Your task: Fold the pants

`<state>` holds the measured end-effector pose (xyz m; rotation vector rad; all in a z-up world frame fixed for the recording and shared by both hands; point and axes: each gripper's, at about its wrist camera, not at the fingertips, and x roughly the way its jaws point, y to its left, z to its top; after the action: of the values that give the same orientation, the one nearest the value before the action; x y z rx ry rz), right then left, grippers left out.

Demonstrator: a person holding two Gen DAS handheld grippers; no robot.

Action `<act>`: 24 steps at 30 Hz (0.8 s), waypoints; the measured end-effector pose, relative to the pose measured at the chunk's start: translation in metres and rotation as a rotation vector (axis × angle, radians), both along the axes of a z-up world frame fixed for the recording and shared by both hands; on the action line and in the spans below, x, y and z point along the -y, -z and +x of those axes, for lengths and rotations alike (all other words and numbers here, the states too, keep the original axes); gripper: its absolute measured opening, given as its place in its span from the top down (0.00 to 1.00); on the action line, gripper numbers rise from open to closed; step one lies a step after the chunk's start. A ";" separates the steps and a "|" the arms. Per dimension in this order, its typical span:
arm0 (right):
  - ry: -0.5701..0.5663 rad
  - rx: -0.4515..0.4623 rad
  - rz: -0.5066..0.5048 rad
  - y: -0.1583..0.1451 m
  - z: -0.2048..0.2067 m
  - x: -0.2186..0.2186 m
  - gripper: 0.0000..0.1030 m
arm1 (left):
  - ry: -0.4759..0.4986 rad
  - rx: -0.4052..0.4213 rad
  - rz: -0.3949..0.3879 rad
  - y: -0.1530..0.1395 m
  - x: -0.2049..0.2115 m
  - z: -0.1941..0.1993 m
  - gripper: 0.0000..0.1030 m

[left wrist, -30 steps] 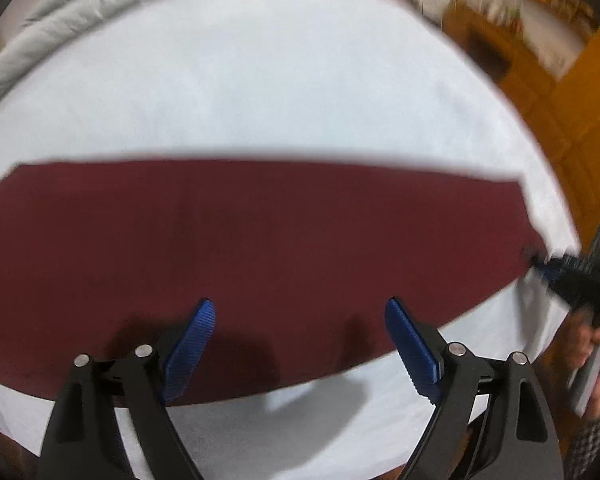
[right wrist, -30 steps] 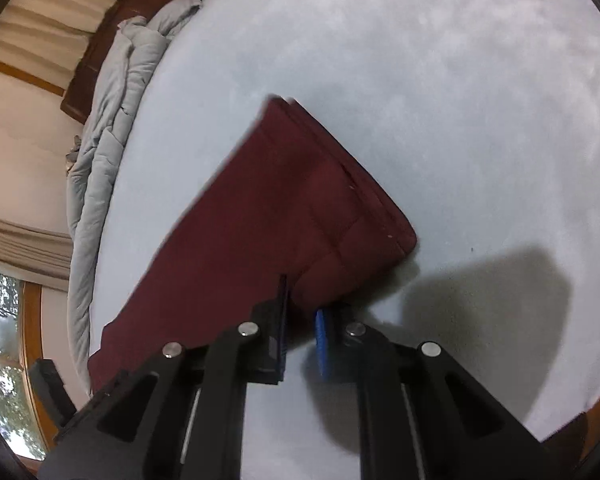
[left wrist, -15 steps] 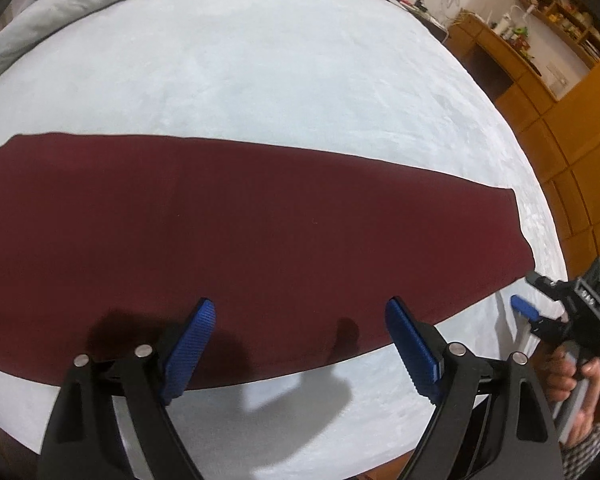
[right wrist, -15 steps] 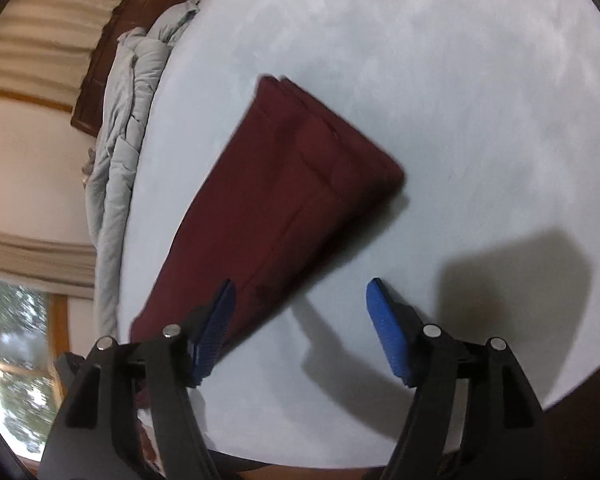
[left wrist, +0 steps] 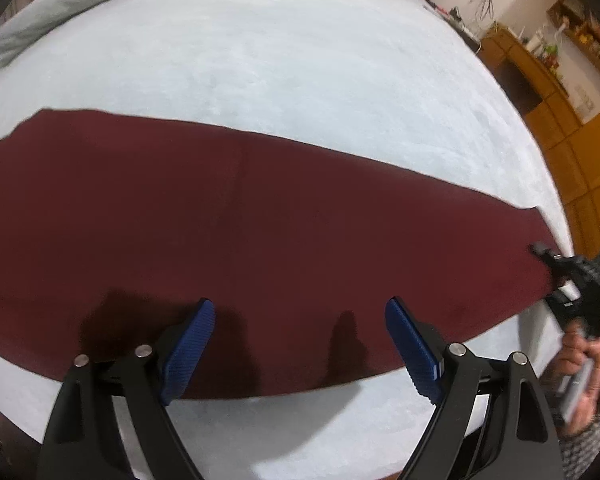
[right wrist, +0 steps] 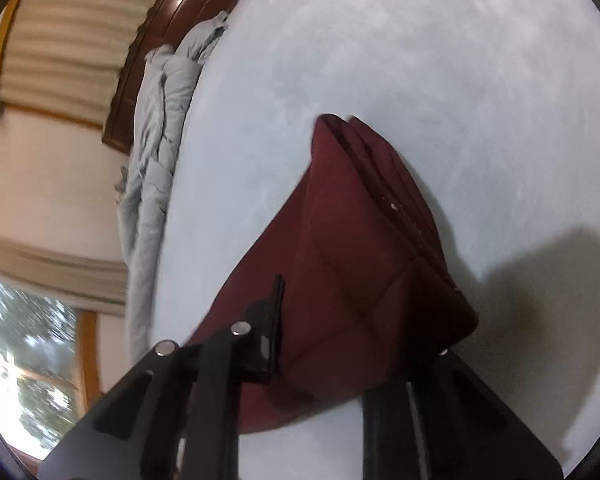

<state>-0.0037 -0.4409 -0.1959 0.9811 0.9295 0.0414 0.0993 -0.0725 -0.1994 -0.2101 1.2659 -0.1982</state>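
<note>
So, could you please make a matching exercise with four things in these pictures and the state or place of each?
1 pants
2 left hand-held gripper
3 right hand-held gripper
4 grey quilt

A bunched along the bed edge
B open, over the long side of the cloth
C dark red, lying flat
D fingers apart around the narrow end

Pairs: 1-C, 2-B, 3-D, 4-A
</note>
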 end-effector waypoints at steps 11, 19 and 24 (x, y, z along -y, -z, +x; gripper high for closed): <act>0.106 0.120 -0.090 -0.070 -0.023 0.044 0.89 | 0.021 0.109 -0.021 -0.023 0.022 -0.007 0.15; 0.118 -0.147 -0.181 0.002 -0.030 0.051 0.88 | 0.066 0.030 0.032 0.020 0.023 -0.010 0.11; 0.103 -0.106 -0.210 -0.029 -0.022 0.042 0.87 | 0.029 0.018 -0.013 0.007 0.006 -0.005 0.11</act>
<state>-0.0261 -0.4833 -0.1674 0.8407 0.9585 -0.1930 0.0942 -0.0787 -0.2064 -0.2009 1.2506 -0.2323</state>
